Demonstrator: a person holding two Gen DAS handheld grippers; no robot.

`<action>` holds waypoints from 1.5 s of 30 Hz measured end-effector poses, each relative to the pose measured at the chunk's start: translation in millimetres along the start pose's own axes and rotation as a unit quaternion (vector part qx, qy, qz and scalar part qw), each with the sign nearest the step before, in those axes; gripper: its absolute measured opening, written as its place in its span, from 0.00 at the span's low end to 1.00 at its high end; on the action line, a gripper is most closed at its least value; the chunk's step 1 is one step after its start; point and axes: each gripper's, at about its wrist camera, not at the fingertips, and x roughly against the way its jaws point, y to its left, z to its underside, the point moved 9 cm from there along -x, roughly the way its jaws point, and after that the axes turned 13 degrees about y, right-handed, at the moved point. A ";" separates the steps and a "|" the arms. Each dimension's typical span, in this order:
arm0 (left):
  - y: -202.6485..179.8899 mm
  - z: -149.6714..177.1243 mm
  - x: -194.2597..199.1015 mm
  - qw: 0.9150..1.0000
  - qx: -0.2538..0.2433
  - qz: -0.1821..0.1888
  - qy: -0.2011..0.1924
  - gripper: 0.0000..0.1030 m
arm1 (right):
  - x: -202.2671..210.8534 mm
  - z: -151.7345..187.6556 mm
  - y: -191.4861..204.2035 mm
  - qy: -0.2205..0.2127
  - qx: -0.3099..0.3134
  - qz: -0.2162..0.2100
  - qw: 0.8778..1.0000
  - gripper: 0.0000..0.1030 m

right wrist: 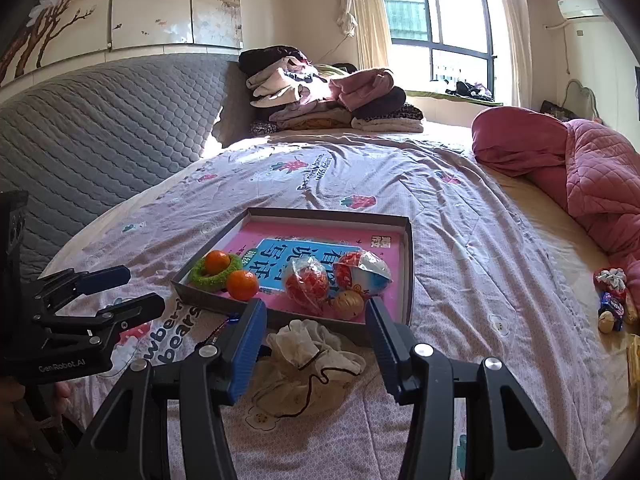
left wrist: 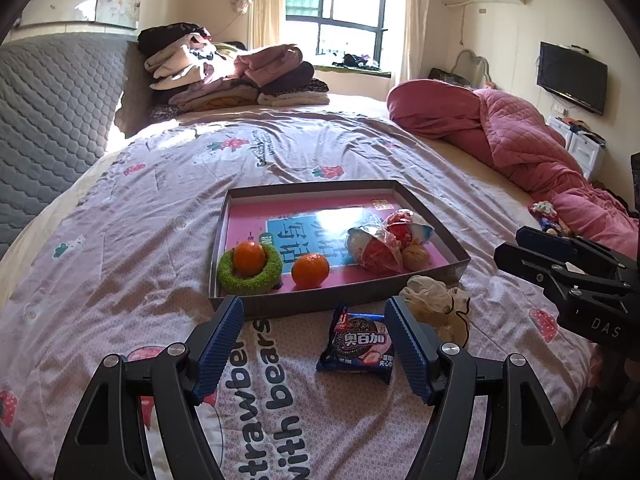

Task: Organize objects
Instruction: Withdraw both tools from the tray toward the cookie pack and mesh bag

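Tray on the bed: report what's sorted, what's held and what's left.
Done: two oranges, a green ring and wrapped snacks lie in the tray. In hand: nothing; left gripper and right gripper are open. Left: cookie packet and cloth pouch outside it.

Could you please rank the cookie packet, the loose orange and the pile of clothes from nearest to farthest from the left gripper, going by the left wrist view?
From the left gripper:
1. Cookie packet, on the bedspread between the fingers.
2. Loose orange, inside the tray's near edge.
3. Pile of clothes, at the bed's far end.
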 end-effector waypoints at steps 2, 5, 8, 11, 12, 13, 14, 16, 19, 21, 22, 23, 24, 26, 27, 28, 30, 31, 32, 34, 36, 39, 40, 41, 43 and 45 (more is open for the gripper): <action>0.5 2.5 1.8 1.000 0.000 -0.001 0.001 0.72 | 0.2 4.3 1.4 0.004 0.002 -0.001 1.000 0.50; -1.5 7.5 2.6 1.000 -0.002 -0.001 0.004 0.72 | 0.4 10.6 2.2 0.008 0.001 -0.002 1.000 0.50; -3.9 12.9 2.7 1.000 -0.006 -0.002 0.008 0.72 | -1.2 17.0 2.5 0.014 0.001 -0.002 1.000 0.50; -7.0 18.0 2.7 1.000 -0.010 -0.003 0.012 0.72 | -3.2 22.4 3.2 0.020 0.003 -0.002 1.000 0.50; -8.2 20.1 2.8 1.000 -0.011 -0.002 0.013 0.72 | -4.2 24.4 4.0 0.023 0.003 -0.002 1.000 0.50; -9.1 22.0 2.6 1.000 -0.012 -0.002 0.015 0.72 | -4.9 26.4 4.5 0.026 0.004 -0.001 1.000 0.50; -10.2 24.1 2.4 1.000 -0.013 -0.002 0.016 0.72 | -5.7 29.3 5.2 0.028 0.004 0.000 1.000 0.50; -13.1 28.3 1.4 1.000 -0.016 -0.001 0.021 0.72 | -8.0 34.4 6.8 0.035 0.005 0.000 0.999 0.50; -16.3 33.8 0.4 0.999 -0.022 -0.004 0.026 0.72 | -10.6 42.3 9.1 0.043 0.008 0.002 0.999 0.50; -17.8 37.1 0.8 0.999 -0.023 -0.002 0.029 0.72 | -11.5 46.5 10.4 0.047 0.010 0.002 0.999 0.50; -19.2 38.9 0.7 0.999 -0.024 -0.003 0.031 0.72 | -11.8 48.4 11.1 0.050 0.010 0.002 0.999 0.50; -20.2 40.7 0.4 0.999 -0.026 -0.004 0.033 0.72 | -11.8 50.4 11.6 0.050 0.010 0.002 0.999 0.50; -21.1 42.3 0.3 0.999 -0.028 -0.005 0.034 0.72 | -12.0 52.7 11.3 0.052 0.011 0.002 0.999 0.50; -22.3 46.1 -0.5 0.999 -0.030 -0.005 0.038 0.72 | -12.2 56.0 11.2 0.054 0.012 0.005 0.998 0.50; -22.9 47.8 -0.9 0.999 -0.030 -0.005 0.040 0.72 | -12.2 57.6 10.6 0.055 0.011 0.007 0.998 0.50; -23.3 50.0 -1.4 0.999 -0.030 -0.005 0.043 0.72 | -12.3 59.1 10.4 0.056 0.010 0.007 0.998 0.50; -24.6 52.7 -2.6 0.998 -0.033 -0.005 0.047 0.72 | -12.1 61.7 9.7 0.058 0.007 0.006 0.998 0.50; -25.4 54.4 -3.3 0.998 -0.034 -0.007 0.049 0.72 | -11.9 62.4 8.9 0.059 0.006 0.007 0.998 0.50; -26.2 55.5 -4.0 0.998 -0.035 -0.007 0.050 0.72 | -12.1 63.3 8.0 0.060 0.004 0.008 0.998 0.50; -27.6 57.8 -5.6 0.998 -0.037 -0.008 0.054 0.72 | -12.7 64.3 6.7 0.060 0.000 0.007 0.998 0.50; -29.2 59.6 -8.1 0.998 -0.040 -0.008 0.057 0.72 | -14.1 65.3 5.8 0.062 -0.002 0.006 0.998 0.50; -31.7 62.4 -12.7 0.997 -0.042 -0.005 0.064 0.72 | -15.2 65.4 4.6 0.062 -0.004 0.007 0.998 0.50; -33.3 63.7 -15.1 0.997 -0.044 -0.004 0.067 0.72 | -15.6 65.4 4.0 0.063 -0.005 0.006 0.998 0.50; -34.3 64.5 -16.9 0.997 -0.045 -0.004 0.068 0.72 | -16.6 65.3 3.5 0.063 -0.006 0.006 0.998 0.50; -35.6 66.6 -20.9 0.996 -0.047 -0.003 0.072 0.72 | -18.5 66.2 2.7 0.065 -0.007 0.006 0.998 0.50; -36.3 68.0 -24.0 0.996 -0.047 -0.002 0.076 0.72 | -21.3 67.1 2.0 0.069 -0.008 0.006 0.998 0.50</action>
